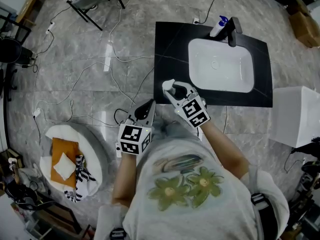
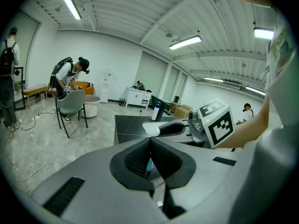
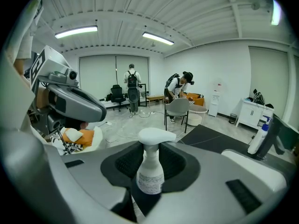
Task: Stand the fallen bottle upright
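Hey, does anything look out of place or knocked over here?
Nothing lies fallen: the spray bottle stands upright between the right gripper's jaws, though right at the black counter's corner. Loose cables sprawl across the floor.

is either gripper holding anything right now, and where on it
The right gripper holds the white spray bottle by its body, just below the trigger head, upright between its jaws. The left gripper is shut and empty.

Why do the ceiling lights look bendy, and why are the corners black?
Left and right gripper views: the wide-angle lens bows the ceiling lights and blackens the corners. Right gripper view: the spray bottle looks big because it is close. Head view: soft, even light, no glare on the white sink.
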### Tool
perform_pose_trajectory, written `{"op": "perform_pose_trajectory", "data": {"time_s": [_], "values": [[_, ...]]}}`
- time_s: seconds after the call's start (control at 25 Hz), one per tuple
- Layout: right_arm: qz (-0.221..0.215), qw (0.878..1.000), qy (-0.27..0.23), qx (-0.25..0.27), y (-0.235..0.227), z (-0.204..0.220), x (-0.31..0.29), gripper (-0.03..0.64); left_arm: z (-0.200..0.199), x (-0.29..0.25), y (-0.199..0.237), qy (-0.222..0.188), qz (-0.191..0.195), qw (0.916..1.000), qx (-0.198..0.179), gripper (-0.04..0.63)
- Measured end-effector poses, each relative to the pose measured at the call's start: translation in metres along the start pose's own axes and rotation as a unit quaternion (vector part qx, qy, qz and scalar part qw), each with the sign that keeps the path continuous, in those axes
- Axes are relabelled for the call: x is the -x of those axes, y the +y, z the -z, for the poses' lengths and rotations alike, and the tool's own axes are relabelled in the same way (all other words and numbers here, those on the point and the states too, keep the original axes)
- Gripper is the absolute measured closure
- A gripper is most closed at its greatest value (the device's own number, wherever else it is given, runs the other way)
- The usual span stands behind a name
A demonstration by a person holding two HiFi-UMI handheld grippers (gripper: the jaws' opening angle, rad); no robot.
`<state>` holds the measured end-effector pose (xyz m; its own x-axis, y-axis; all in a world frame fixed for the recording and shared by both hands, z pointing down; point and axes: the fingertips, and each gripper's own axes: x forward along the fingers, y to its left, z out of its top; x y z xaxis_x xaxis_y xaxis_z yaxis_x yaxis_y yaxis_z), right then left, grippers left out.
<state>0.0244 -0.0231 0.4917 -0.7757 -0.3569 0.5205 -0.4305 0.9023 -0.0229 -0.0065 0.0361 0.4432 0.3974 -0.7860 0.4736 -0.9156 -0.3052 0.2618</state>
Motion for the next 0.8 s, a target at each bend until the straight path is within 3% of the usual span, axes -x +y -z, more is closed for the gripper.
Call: {"op": "perform_pose_trajectory", "data": {"time_s": [0.8], "values": [[-0.005, 1.000, 0.009, -0.006, 0.002, 0.014, 0.018, 0.497, 0.004, -0.005, -0.018, 0.000, 0.011, 0.9999, -0.001, 0.577]]}}
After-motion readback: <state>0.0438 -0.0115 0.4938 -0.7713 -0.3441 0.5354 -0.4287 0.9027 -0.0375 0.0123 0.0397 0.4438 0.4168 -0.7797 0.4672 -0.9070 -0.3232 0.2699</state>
